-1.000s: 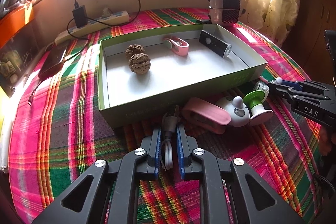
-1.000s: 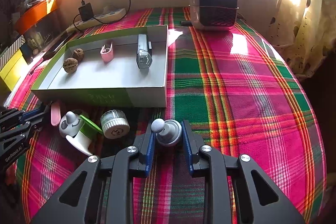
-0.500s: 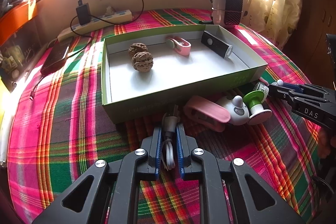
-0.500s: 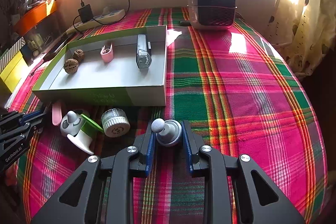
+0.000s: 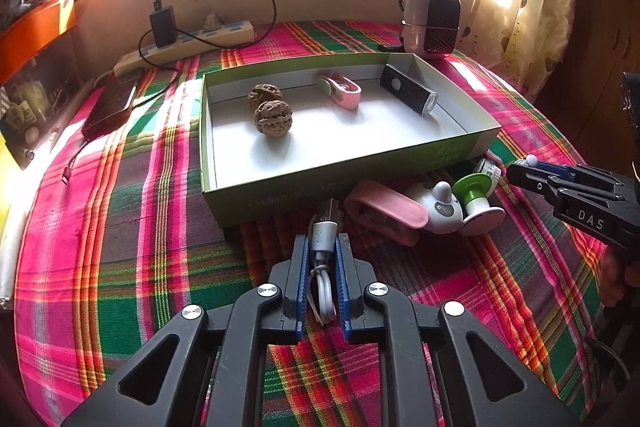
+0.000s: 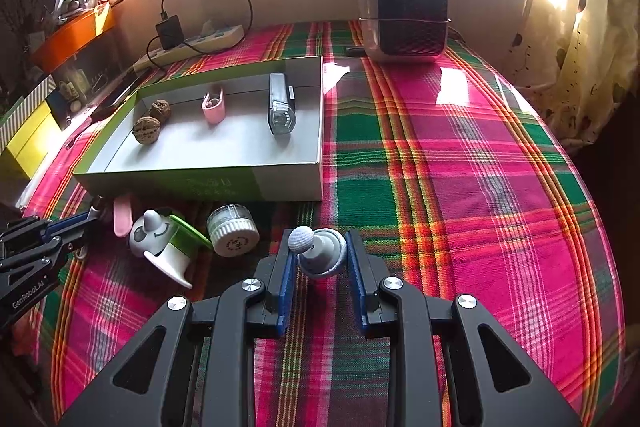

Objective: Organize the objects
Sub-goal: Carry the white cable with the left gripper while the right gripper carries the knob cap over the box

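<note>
Both grippers angled down over the desk (image 6: 460, 155) in front of the box (image 5: 352, 179): left gripper (image 5: 322, 251) fingers clamped on white USB cable (image 5: 325, 231), right gripper (image 6: 320, 247) fingers clamped on grey knob (image 6: 322, 253).

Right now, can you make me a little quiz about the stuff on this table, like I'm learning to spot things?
1. How many walnuts are in the box?
2. True or false: the left claw is shut on a white cable.
3. What does the right claw hold? A) a walnut B) a grey knob toy C) the pink clip

Key:
1. Two.
2. True.
3. B. The pink clip lies in the box, beside the black flashlight.
</note>
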{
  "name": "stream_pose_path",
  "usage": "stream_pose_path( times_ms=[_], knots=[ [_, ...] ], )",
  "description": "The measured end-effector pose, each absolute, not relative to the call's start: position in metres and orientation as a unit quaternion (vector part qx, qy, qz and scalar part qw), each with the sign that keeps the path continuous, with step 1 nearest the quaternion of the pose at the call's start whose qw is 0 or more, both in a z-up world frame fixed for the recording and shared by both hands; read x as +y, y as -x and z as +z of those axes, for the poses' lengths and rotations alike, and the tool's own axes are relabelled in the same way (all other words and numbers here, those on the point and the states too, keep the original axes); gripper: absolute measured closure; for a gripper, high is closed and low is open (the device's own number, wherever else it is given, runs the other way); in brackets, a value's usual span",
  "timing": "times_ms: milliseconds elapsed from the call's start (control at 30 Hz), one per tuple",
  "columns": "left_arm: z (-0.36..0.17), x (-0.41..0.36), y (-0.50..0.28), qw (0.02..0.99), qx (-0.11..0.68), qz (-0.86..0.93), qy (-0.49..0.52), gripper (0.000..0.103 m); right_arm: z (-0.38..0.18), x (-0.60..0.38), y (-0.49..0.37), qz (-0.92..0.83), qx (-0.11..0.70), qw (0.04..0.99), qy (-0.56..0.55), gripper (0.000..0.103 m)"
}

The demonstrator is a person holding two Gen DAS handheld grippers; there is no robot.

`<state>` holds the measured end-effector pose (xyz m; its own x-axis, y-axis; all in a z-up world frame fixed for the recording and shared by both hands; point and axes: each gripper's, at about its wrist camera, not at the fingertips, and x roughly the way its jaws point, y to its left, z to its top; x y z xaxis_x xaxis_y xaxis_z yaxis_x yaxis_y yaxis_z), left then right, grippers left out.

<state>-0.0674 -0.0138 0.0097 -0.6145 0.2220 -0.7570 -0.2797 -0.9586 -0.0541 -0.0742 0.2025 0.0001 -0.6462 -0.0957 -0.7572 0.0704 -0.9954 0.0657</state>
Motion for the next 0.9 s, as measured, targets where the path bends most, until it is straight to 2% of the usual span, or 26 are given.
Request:
stream_pose_path(
  times_ms=[900],
  knots=[
    [0.039, -0.013, 0.078, 0.137, 0.011, 0.908, 0.397, 0.092, 0.036, 0.181, 0.086, -0.921, -0.007, 0.094, -0.379, 0.078]
  ],
)
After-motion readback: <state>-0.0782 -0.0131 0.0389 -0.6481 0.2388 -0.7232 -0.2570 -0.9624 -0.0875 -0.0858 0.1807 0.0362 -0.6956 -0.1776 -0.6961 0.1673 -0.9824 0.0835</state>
